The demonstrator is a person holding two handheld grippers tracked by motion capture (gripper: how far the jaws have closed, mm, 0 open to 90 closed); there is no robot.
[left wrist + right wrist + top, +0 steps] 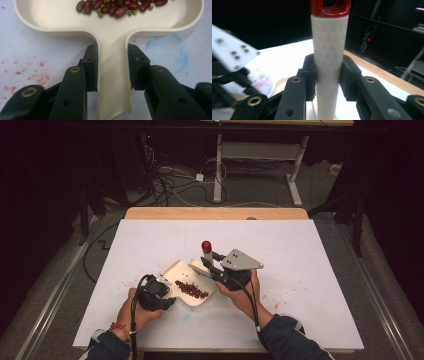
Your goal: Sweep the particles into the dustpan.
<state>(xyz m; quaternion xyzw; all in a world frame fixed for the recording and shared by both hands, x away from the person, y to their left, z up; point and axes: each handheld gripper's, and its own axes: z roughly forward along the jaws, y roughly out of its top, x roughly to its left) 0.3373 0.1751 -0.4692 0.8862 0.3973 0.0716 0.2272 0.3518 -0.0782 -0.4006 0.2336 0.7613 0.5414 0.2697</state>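
On the left of the white table (150, 240), the left gripper (156, 295) is clamped on the flat handle (113, 82) of a cream dustpan-like scoop tray (187, 270). In the left gripper view, both jaws press against the handle's two edges. That grip looks meant to pin the tray against the tabletop so it cannot slide while something is pushed into it. A loose pile of dark red kidney beans (191, 289), with a few small green mung beans (101, 14) among them, lies inside the tray near its front wall. Faint red stains (37, 77) speckle the table around it, and a blue smudge (172, 47) sits just beside the handle.

To the right, the right gripper (212, 262) is closed around a white textured handle with a red cap (330, 50), held upright just above the tray's far edge. It seems to be a small brush or scraper, though its working end is hidden. Holding it upright over the rim would suit sweeping the beans across the tray.
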